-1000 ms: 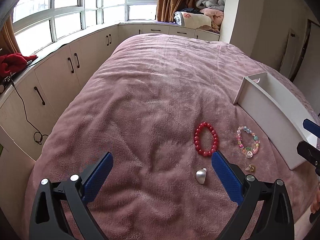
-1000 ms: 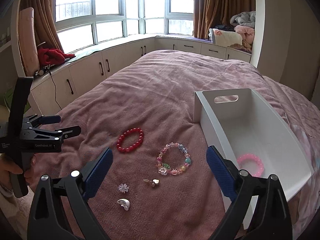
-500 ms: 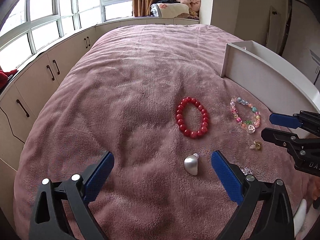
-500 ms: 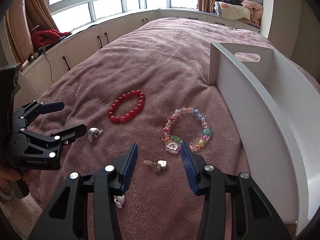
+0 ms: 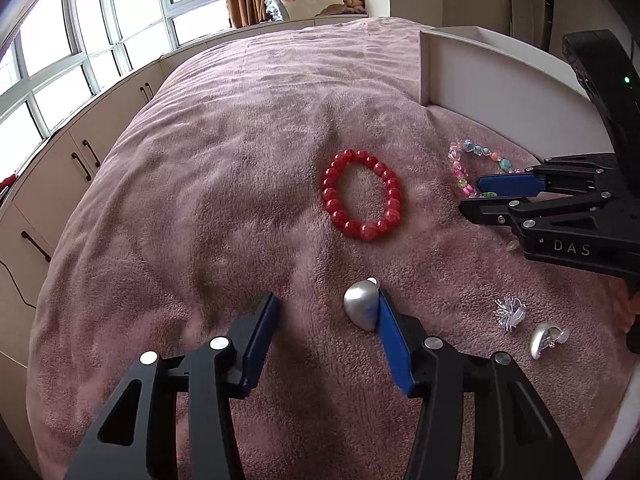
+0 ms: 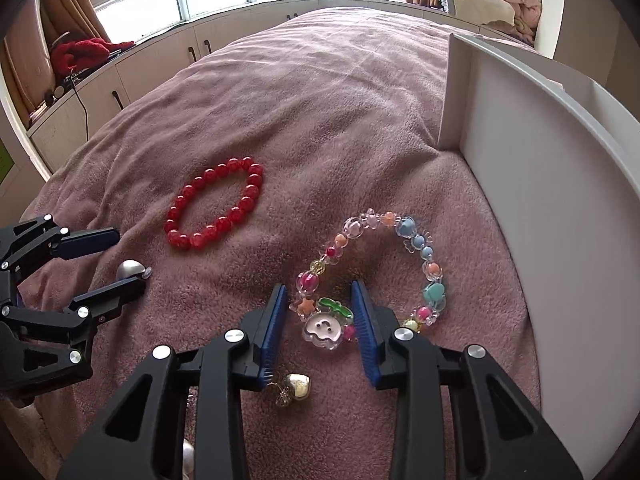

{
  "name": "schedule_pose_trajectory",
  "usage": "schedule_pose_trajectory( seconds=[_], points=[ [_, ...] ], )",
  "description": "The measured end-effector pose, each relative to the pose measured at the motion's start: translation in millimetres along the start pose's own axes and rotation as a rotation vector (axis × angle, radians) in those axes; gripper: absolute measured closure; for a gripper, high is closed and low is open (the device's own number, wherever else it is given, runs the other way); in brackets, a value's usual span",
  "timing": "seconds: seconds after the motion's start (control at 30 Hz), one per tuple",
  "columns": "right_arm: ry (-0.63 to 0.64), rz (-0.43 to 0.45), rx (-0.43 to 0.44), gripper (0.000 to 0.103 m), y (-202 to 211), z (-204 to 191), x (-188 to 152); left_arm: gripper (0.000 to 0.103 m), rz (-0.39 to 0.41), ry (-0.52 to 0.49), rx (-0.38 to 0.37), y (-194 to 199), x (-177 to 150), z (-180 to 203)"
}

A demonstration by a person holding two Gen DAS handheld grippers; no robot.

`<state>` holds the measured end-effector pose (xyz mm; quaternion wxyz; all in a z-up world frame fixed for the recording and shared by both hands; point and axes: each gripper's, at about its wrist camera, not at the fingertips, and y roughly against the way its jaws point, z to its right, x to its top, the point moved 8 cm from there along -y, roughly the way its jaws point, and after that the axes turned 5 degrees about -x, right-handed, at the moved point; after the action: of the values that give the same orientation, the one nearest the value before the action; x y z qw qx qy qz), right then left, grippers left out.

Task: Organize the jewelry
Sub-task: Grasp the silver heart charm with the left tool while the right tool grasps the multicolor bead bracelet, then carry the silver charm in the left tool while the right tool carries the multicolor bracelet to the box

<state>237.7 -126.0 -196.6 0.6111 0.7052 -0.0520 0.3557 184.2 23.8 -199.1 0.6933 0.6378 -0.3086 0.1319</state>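
A silver shell-shaped earring (image 5: 361,306) lies on the pink blanket between the fingers of my left gripper (image 5: 329,302), against the right pad; the jaws are open with a gap on the left. My right gripper (image 6: 320,294) is open and straddles the front of a multicolour bead bracelet (image 6: 431,270), around its clear smiley charm (image 6: 323,330). A red bead bracelet (image 5: 362,193) lies flat ahead; it also shows in the right wrist view (image 6: 216,208). The white organizer box (image 6: 552,216) stands at the right.
A small gold heart earring (image 6: 297,386) lies under the right gripper. A sparkly flower piece (image 5: 509,314) and a second silver earring (image 5: 546,338) lie at the right in the left wrist view. Cabinets (image 5: 80,160) run along the bed's left side.
Both grippers have moved forward and down to the blanket. The left jaws narrowed around the silver earring. The right jaws narrowed around the bead bracelet's charm.
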Motion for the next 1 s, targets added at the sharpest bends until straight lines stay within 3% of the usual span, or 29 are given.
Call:
schedule_pose_trajectory(
  seconds=[0.27,0.37,0.7,1.0],
  points=[
    [-0.090,-0.011,0.120,0.073,12,2,5,0.077,0.014,0.057,-0.054,5,3,-4],
    [-0.099,0.018,0.141,0.073,24,-1,12,0.080,0.022,0.095,-0.067,11,4,-10],
    [-0.178,0.145,0.204,0.073,82,9,42,0.082,0.066,0.114,-0.056,45,20,-14],
    [-0.180,0.271,0.200,0.073,149,18,71,0.082,0.084,0.120,-0.014,89,44,-22]
  ],
)
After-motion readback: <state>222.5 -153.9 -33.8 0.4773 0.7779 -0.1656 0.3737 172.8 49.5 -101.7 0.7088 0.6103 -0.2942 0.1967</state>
